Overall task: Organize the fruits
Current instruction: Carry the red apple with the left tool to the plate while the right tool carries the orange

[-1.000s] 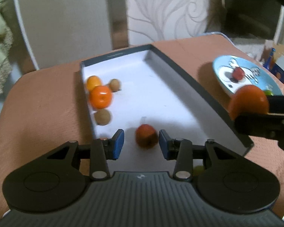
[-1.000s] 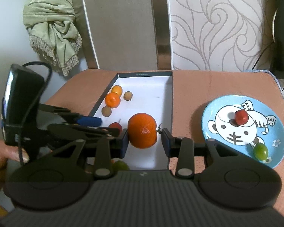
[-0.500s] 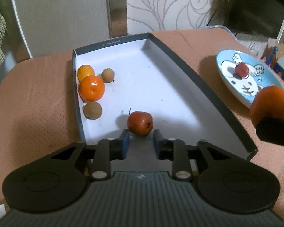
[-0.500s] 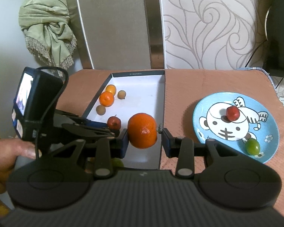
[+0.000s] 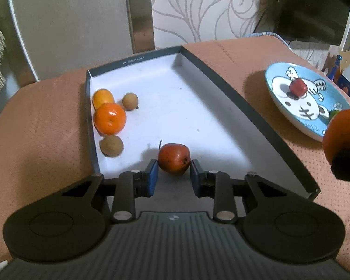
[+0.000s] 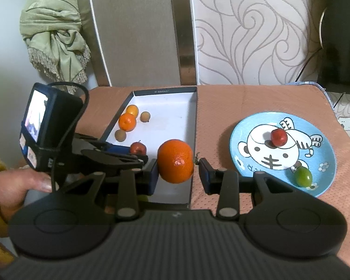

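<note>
A small red fruit with a stem point(image 5: 173, 158) rests on the white floor of the dark-rimmed box point(image 5: 198, 107). My left gripper point(image 5: 173, 175) sits just behind it. Its jaws are closing, and the fruit lies at the blue fingertips point(image 5: 153, 172) without being pressed. Two oranges point(image 5: 109, 121) and two brown fruits point(image 5: 111, 145) lie along the box's left wall. My right gripper point(image 6: 177, 168) is shut on a large orange point(image 6: 175, 161), held over the box's right rim. That orange point(image 5: 344, 130) shows at the right edge of the left wrist view.
A blue cartoon plate point(image 6: 319, 126) to the right of the box carries a red fruit point(image 6: 278, 136) and a green grape point(image 6: 303, 177). A hand in a yellow sleeve point(image 6: 16, 186) holds the left gripper. The table has an orange-brown cloth; a chair stands behind it.
The left jaws have narrowed and drawn back a little; the red fruit, earlier blurred between the fingers, now lies still on the box floor. The right gripper keeps its orange.
</note>
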Demonstrator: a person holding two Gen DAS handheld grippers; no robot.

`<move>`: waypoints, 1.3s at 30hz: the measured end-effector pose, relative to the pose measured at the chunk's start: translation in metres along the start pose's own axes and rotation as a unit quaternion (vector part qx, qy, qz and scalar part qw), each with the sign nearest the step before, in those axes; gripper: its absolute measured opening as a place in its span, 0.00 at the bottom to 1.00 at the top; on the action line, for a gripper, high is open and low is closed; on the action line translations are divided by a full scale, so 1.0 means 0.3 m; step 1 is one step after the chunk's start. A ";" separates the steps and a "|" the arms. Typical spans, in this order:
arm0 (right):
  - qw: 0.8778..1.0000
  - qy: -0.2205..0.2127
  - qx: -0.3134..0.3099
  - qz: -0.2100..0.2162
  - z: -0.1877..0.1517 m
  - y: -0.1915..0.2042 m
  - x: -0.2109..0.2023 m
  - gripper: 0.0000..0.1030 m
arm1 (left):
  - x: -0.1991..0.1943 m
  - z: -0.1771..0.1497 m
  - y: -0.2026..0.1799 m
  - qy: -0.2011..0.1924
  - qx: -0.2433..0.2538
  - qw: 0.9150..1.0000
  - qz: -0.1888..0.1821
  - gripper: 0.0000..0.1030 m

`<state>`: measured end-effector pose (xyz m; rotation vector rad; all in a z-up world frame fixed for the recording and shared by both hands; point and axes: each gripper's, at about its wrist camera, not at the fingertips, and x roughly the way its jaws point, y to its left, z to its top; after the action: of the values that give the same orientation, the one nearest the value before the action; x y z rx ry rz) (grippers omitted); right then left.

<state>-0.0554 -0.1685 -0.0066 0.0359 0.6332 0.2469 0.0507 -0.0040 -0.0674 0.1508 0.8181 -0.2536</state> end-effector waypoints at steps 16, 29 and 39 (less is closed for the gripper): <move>1.000 -0.005 -0.001 0.009 0.003 -0.015 -0.033 0.39 | -0.054 0.129 -0.065 -0.029 0.003 1.000 -0.007 0.33; 1.000 -0.014 0.013 -0.017 -0.005 -0.130 -0.078 0.39 | -0.038 0.230 -0.266 -0.045 0.026 0.998 -0.042 0.33; 0.998 -0.017 0.030 -0.049 -0.019 -0.274 -0.108 0.39 | 0.026 0.293 -0.444 -0.049 0.050 0.995 -0.070 0.33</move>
<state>-0.0661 -0.2563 -0.0014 0.0662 0.6061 0.1333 0.0801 -0.1532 -0.0184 0.1727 0.7195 -0.4313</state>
